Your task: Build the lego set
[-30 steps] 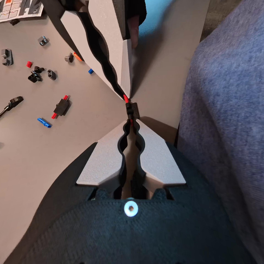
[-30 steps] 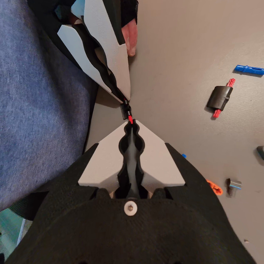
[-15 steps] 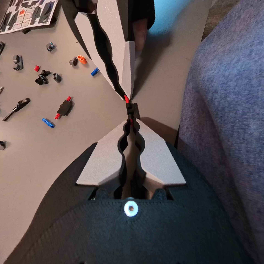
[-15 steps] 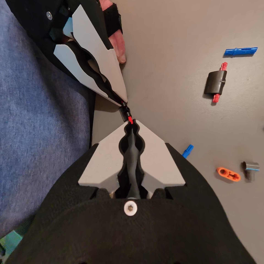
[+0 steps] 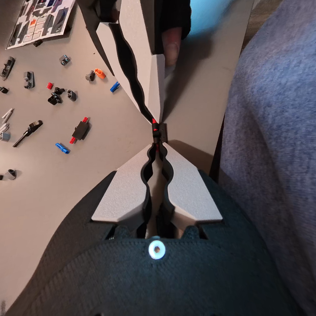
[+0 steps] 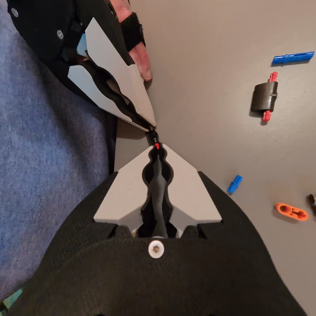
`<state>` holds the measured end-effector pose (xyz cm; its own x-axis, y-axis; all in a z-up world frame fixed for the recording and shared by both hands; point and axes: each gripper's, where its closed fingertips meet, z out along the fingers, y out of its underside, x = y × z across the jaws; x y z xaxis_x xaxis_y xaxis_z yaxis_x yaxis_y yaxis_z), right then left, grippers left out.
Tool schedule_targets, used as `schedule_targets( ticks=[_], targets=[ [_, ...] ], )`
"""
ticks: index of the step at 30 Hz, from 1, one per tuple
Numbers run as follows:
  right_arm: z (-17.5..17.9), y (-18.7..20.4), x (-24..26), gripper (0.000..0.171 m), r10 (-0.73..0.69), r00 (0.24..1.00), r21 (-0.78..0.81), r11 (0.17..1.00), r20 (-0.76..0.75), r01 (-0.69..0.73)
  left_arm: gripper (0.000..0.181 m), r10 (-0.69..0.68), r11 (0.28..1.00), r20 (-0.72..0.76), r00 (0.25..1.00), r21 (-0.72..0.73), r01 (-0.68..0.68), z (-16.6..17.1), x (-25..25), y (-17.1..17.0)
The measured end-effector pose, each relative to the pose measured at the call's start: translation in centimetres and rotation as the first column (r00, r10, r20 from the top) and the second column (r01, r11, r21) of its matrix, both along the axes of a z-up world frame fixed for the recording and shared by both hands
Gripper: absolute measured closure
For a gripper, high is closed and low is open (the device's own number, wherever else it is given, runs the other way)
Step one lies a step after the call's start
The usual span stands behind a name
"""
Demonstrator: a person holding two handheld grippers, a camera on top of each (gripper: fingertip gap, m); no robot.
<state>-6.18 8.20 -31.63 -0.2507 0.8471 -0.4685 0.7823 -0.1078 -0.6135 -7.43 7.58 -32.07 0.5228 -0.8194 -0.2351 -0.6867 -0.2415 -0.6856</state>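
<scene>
A small black connector [image 5: 159,132] sits on a thin red axle [image 5: 154,121] and is held in the air between my two grippers, near the table's edge. My left gripper [image 5: 157,145] is shut on the lower end of the piece. My right gripper [image 5: 156,121] comes from above in the left wrist view and is shut on the red axle's other end. In the right wrist view the right gripper [image 6: 157,147] pinches the red tip, and the left gripper [image 6: 152,126] meets the black connector [image 6: 151,136] from the upper left. The grippers stand tip to tip.
Loose parts lie on the grey table [image 5: 42,196]: a black block on a red axle [image 5: 80,130] [image 6: 264,97], a long blue pin [image 5: 62,148] [image 6: 292,58], a short blue pin [image 6: 235,186], an orange connector [image 6: 290,212], several small black pieces. A sticker sheet [image 5: 41,22] lies far left. A person's blue-clad leg [image 5: 273,153] is beside the edge. Less than 4 cm separates the two grippers' tips.
Both grippers stayed shut on the piece and lifted away from the table together. Less red axle shows between the tips; the tips stand slightly closer.
</scene>
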Motion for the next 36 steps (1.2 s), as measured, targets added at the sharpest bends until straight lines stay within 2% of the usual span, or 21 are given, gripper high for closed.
schedule_targets(
  ticks=[1, 11, 13, 18, 26, 36],
  targets=[
    [0.0, 0.0, 0.0, 0.171, 0.002, 1.0, 0.008, 1.0, -0.002, -0.002, 0.179, 0.0, 1.0, 0.0, 1.0, 0.0, 0.0, 0.0, 0.0, 0.0],
    [0.3, 0.3, 0.1, 0.17, -0.038, 0.999, 0.069, 0.997, -0.037, 0.04, 0.179, -0.003, 1.0, 0.026, 1.0, -0.029, 0.004, 0.1, 0.1, 0.0],
    [0.6, 0.7, 0.1, 0.148, -0.073, 0.996, 0.06, 0.995, -0.051, 0.076, 0.179, 0.002, 0.999, 0.043, 0.999, -0.052, 0.0, 0.1, 0.1, 0.0],
    [1.6, 1.3, 0.8, 0.154, -0.091, 0.991, 0.11, 0.989, -0.097, 0.102, 0.177, -0.01, 0.996, 0.063, 0.998, -0.088, 0.015, 0.2, 0.1, 0.1],
    [1.5, 1.3, 1.0, 0.147, -0.099, 0.987, 0.193, 0.974, -0.13, 0.123, 0.151, -0.01, 0.997, 0.09, 0.996, -0.08, 0.017, 1.5, -1.0, -0.4],
    [1.9, 1.7, 0.3, 0.145, -0.105, 0.983, 0.269, 0.953, -0.15, 0.143, 0.156, 0.008, 0.991, 0.087, 0.996, -0.131, 0.003, 0.4, -2.3, -0.3]
  ],
)
